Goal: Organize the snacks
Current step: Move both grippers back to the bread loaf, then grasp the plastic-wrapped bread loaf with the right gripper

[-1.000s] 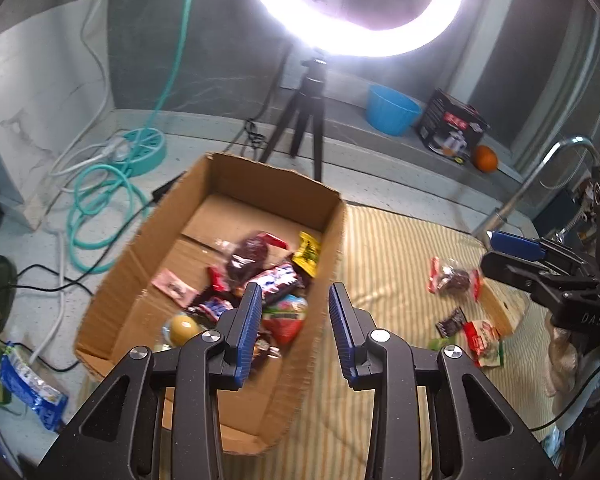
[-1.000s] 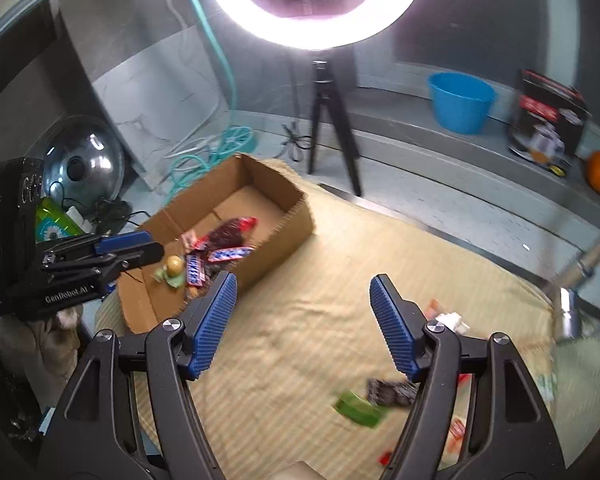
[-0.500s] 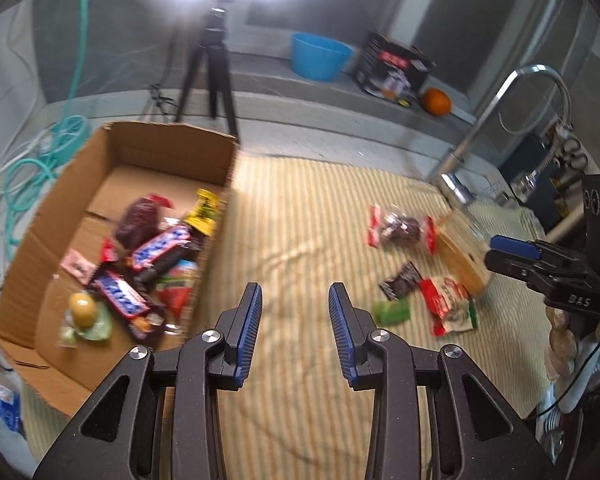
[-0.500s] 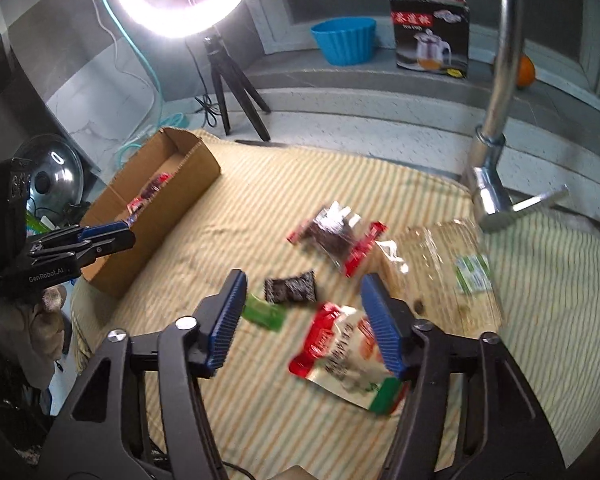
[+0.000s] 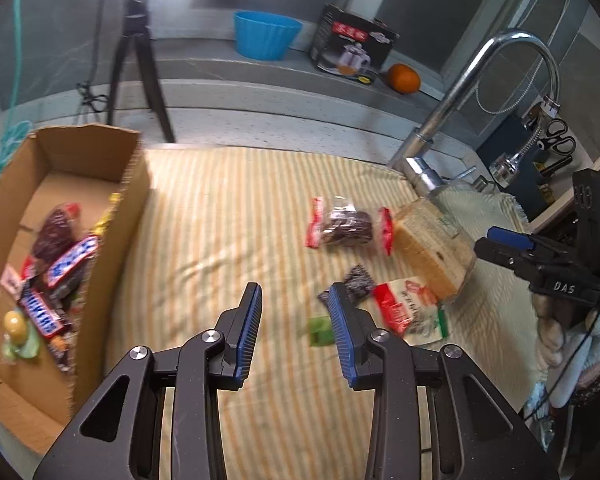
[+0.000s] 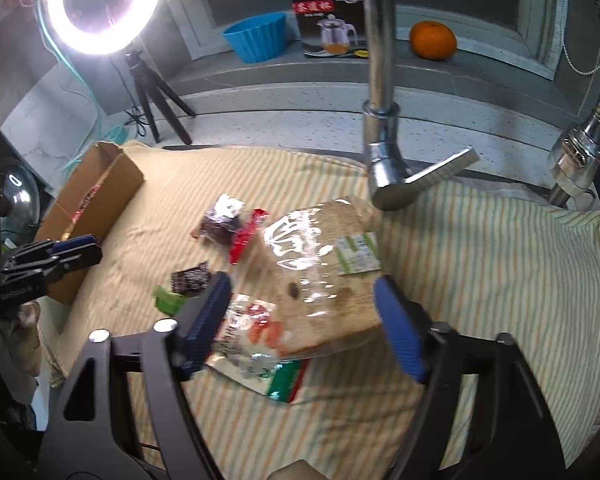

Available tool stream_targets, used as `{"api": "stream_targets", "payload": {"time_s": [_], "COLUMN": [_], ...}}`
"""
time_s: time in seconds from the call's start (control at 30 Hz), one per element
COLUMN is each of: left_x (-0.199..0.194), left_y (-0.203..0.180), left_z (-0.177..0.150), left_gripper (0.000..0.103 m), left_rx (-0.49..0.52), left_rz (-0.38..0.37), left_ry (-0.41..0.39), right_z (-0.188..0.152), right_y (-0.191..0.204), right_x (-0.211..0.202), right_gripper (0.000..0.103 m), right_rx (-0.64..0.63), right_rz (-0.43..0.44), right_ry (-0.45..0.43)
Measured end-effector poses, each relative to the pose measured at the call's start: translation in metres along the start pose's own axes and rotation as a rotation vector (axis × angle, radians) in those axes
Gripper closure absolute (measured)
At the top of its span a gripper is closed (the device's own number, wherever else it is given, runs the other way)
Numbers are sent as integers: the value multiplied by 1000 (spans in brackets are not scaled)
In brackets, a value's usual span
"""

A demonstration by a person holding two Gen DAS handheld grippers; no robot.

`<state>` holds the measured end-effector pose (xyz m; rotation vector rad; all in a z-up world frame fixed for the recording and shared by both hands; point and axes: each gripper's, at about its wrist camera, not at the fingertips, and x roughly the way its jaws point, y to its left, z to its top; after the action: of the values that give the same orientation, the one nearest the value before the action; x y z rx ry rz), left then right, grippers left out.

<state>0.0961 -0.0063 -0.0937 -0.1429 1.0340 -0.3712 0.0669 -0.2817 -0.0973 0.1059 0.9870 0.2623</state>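
Our right gripper (image 6: 300, 312), fingers spread and empty, straddles the bread bag (image 6: 324, 272), its long axis probably running away from us; our left gripper (image 5: 294, 320), also open, hovers farther off.

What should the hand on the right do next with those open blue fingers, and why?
Probably lower the right gripper and close it on the bread bag. Its jaws are open and empty, and the bag lies on the striped cloth framed between them. The cardboard box already holds several snacks, while this bag and a few small packets lie outside it.
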Motion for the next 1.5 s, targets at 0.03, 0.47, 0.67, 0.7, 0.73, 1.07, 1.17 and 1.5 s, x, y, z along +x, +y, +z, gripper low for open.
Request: {"api": "stream_targets", "payload": {"time_s": [0.03,0.47,0.67,0.7,0.73,1.07,1.17,1.5], "left_x": [1,47,74,78,82,102,104,99], "left_y": [-3,-66,-84,-86,-88,-107,-113,-126], "left_z": [1,12,15,15,15,18,20,23], "left_gripper": [70,52,50,50,50,53,58,58], "left_rx": [1,-30,-92,-96,-97,-59,-28,62], "left_rz": [-10,-159,-220,-227,-232,-230,-228,-190], "left_ry": [5,90,144,152,161,164,144,111], "right_z": [0,1,2,2,2,2,1,-2], "right_y": [-5,-57,-67,-69,-70,-69,-69,-63], "right_x": [2,38,50,51,52,60,59,50], "right_gripper": [22,22,22,22,23,42,47,56], "right_rx": [6,140,169,176,181,168,166,168], "right_rz": [-1,170,237,251,263,299,310,323], "right_ry": [5,103,142,147,151,200,206,194]}}
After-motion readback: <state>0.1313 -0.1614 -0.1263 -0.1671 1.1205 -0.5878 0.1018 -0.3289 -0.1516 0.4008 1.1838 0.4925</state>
